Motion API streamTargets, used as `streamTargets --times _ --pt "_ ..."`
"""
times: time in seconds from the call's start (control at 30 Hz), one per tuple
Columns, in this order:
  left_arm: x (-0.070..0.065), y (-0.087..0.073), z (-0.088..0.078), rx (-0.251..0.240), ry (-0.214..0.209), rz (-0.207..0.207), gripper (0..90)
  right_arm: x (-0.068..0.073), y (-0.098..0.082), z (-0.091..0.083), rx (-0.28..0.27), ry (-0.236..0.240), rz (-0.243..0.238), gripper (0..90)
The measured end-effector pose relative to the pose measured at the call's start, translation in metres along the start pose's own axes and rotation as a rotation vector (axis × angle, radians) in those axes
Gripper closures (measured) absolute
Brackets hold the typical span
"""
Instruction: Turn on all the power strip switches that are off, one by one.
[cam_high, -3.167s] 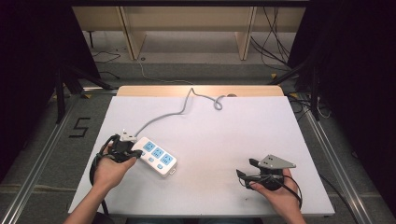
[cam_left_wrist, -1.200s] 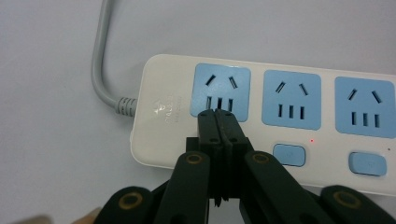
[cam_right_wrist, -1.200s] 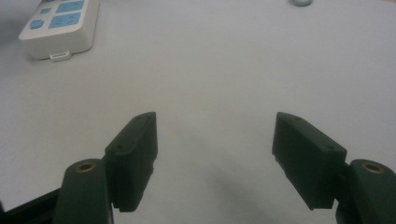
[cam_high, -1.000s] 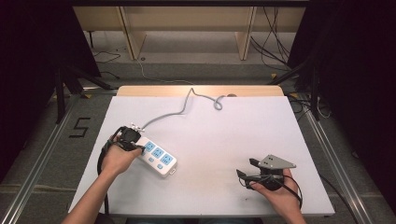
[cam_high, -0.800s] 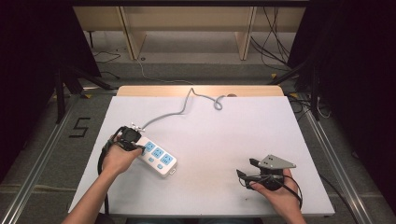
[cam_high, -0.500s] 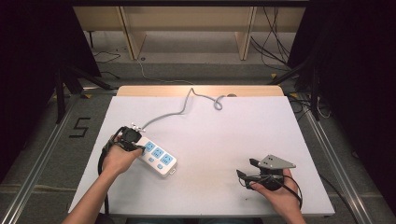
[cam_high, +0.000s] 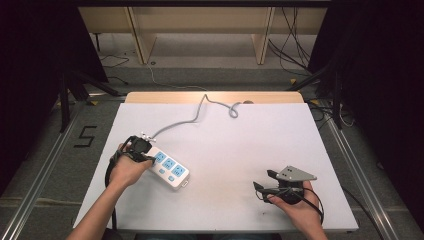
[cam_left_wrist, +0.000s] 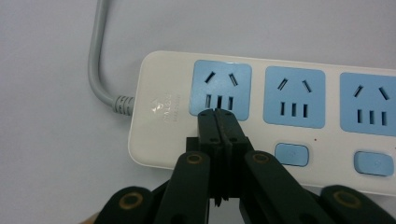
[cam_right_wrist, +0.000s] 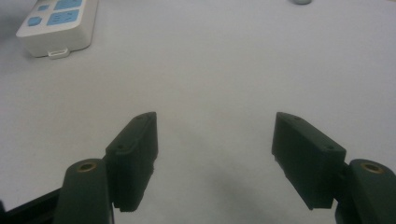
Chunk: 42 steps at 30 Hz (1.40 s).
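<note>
Strip (cam_left_wrist: 261, 107) of white plastic with blue sockets lies at the table's (cam_high: 240, 145) left, grey cord (cam_high: 195, 117) trailing back, left gripper (cam_left_wrist: 217, 114) pinched shut against it beside a faint, unreadable logo, right gripper (cam_right_wrist: 215, 154) spread wide, well apart.

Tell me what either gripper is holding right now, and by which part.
Nothing. The left gripper is shut with nothing between its fingers, tips over the power strip near its first switch. The right gripper is open over bare table.

Power strip (cam_high: 167, 167) on table (cam_high: 240, 145), left half; cord (cam_high: 200, 112) runs to far edge. Left gripper (cam_high: 139, 146) over strip's cord end. Right gripper (cam_high: 280, 182) well apart, near right.
</note>
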<state>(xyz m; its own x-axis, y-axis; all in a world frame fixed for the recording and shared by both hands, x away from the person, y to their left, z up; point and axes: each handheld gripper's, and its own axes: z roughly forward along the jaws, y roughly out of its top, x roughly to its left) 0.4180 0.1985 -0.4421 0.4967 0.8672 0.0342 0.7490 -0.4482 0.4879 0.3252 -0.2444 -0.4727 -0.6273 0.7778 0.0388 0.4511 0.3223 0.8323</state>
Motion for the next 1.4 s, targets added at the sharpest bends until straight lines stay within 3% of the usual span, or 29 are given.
streamTargets --times 0.33,0.6,1.4 --pt "0.0013 0.0007 0.0007 0.007 -0.009 -0.019 89.9 0.0002 -0.0001 0.0000 0.003 0.001 -0.001 32.3" --pt "-0.0012 0.0027 0.0013 0.020 0.008 0.002 89.9 0.0004 -0.0001 -0.0003 0.005 0.001 -0.002 32.5" --pt "-0.0023 0.0049 0.0021 0.039 0.014 0.011 89.9 0.0013 0.0002 0.0006 0.007 0.003 -0.006 32.5"
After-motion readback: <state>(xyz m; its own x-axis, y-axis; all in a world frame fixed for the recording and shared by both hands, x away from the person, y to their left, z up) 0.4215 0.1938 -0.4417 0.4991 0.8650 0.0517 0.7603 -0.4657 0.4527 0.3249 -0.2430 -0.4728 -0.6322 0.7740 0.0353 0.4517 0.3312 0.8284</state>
